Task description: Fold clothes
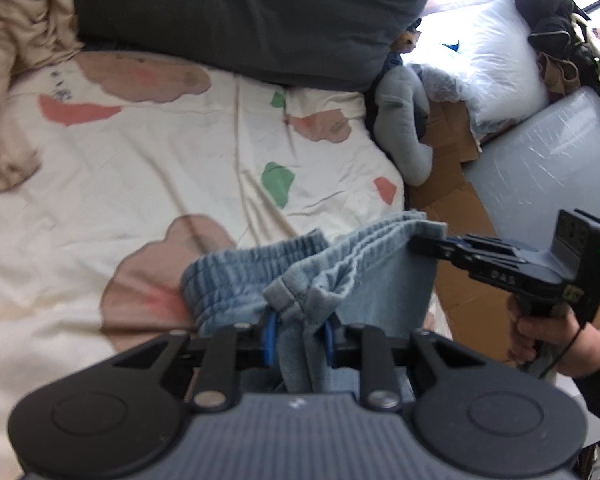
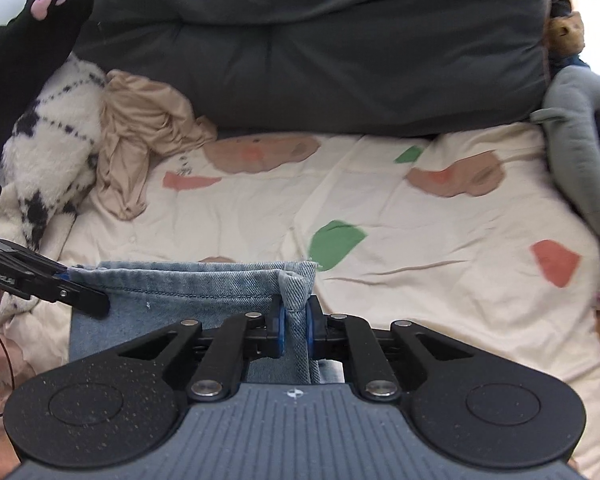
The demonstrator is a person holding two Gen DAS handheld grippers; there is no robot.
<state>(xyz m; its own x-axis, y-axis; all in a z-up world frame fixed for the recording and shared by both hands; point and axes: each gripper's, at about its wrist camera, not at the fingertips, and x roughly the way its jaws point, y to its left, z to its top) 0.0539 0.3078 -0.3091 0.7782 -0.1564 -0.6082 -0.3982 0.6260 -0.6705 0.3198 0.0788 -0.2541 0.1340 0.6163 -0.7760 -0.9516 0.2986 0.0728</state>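
My left tool (image 1: 300,330) and right tool (image 2: 295,322) each pinch the light-blue denim garment's (image 2: 172,288) top edge, stretched level between them above the patterned bed sheet (image 2: 420,232).

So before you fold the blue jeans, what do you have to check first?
1. Left gripper pinching the jeans: ok, denim is squeezed between its blue pads.
2. Right gripper pinching the jeans: ok, it clamps a bunched edge of the denim.
3. Top edge stretched between both grippers: ok in the right wrist view, though it looks bunched near the left gripper.
4. Room on the bedsheet to lay them down: ok, a bare patch lies ahead.
5. Beige cloth and dark pillow out of the way: ok, both sit farther back.
6. Legs hanging straight: cannot tell, they drop out of view.
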